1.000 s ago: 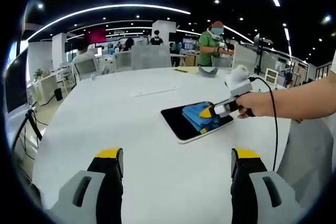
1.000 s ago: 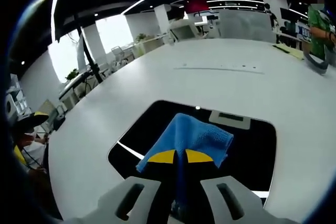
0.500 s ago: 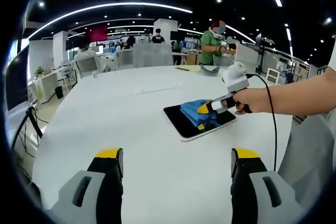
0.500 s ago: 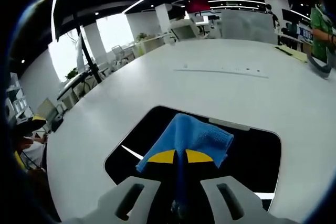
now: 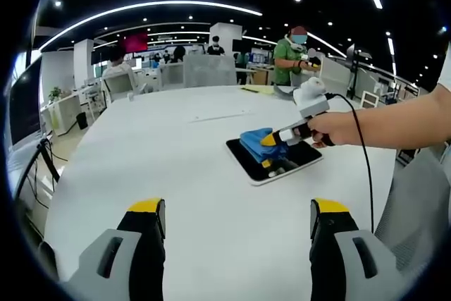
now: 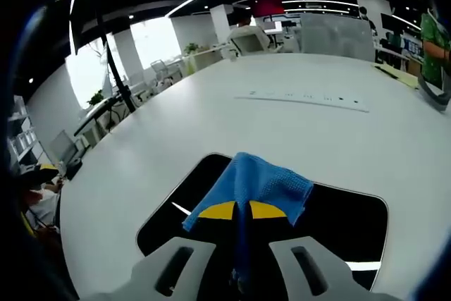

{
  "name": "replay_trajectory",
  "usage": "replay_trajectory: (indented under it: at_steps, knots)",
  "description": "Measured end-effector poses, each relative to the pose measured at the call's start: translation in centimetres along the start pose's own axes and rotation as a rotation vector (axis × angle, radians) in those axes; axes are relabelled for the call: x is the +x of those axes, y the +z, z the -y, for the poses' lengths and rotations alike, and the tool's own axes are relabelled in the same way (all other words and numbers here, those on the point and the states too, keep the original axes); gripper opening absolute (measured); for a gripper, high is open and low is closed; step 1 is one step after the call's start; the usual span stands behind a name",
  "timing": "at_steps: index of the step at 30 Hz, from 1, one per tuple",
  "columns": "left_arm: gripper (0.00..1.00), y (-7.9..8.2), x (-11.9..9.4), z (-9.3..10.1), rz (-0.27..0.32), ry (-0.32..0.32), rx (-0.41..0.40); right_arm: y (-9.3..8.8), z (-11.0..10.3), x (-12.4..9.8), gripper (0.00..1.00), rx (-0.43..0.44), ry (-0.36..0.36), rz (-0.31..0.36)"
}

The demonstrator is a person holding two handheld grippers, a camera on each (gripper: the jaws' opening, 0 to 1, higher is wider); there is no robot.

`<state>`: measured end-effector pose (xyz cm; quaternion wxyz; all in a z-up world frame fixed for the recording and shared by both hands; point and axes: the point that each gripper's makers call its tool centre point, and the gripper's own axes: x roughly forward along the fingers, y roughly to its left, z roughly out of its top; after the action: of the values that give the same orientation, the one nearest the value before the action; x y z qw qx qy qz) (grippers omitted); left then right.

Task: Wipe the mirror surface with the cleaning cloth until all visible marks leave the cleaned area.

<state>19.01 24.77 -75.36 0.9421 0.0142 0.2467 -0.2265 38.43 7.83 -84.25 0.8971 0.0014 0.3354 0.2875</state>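
Mirror point(image 5: 278, 162) lies flat on the big white table point(image 5: 176, 174), over toward the side where the right hand point(image 5: 338, 128) is. It is a dark, shiny slab with a pale edge. In the right gripper view the mirror point(image 6: 338, 216) looks black, with thin bright lines of light in it.

A blue cloth point(image 6: 261, 185) sits on the mirror. The right claw point(image 6: 242, 211) is closed tight on the cloth, with its yellow tips pinching a fold. In the left gripper view you can see the cloth point(image 5: 255, 144) pressed down on the far part of the mirror by the right claw point(image 5: 270, 140).

The left claw point(image 5: 236, 209) is open and holds nothing. It hangs above the table, well away from the mirror.

I think the wiping is under way but not done. The cloth covers one part of the glass, and the near part is bare. I cannot see any marks on the bare part, but they may be too small to tell. The rest of the glass likely needs a wipe too.

Far off, a person in green point(image 5: 290, 58) stands by other desks.
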Motion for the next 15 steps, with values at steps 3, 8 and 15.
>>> replay_trajectory:
  at_steps: [3, 8, 15]
  knots:
    - [0.85, -0.2, 0.1, -0.1, -0.003, 0.003, -0.003, 0.2, -0.1, 0.3, 0.01, -0.003, 0.003, 0.0]
    - [0.85, -0.3, 0.4, 0.0, -0.009, -0.003, -0.007, 0.5, -0.2, 0.7, 0.01, -0.005, 0.007, 0.0]
    - [0.85, -0.4, 0.9, 0.0, -0.013, -0.011, -0.009, 0.9, -0.4, 1.3, 0.01, -0.006, 0.013, 0.0]
